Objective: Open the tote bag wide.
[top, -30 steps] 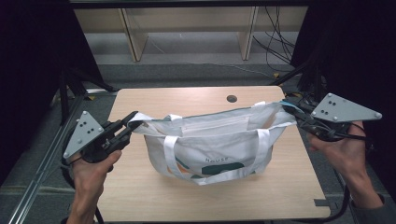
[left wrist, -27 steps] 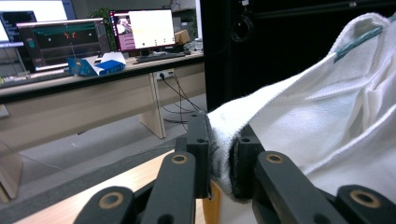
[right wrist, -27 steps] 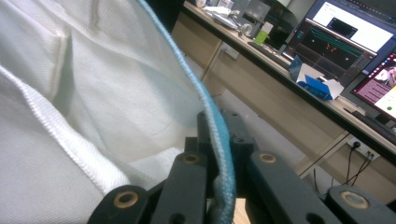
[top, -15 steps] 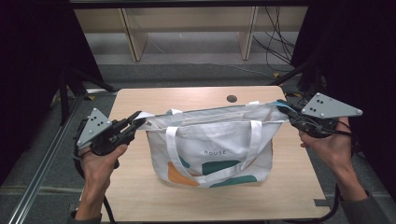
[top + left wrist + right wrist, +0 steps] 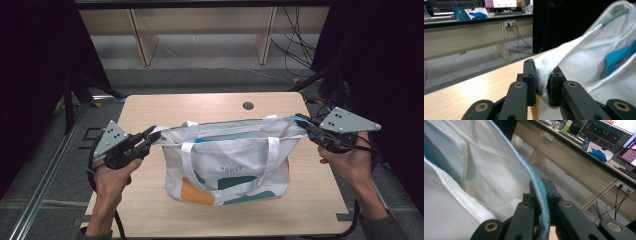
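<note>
A white tote bag [image 5: 227, 162] is stretched between both hands over the worktop [image 5: 210, 105]; the left tool [image 5: 150, 136] and right tool [image 5: 302, 122] each pinch a top corner, its bottom seemingly resting there.

Even overhead light is falling on the pale wooden surface [image 5: 210, 107] in the high view, while both side edges are sinking into black. In the gripper views, the near black tongs are blurring and a soft glare is spreading across the wood at lower left.
</note>
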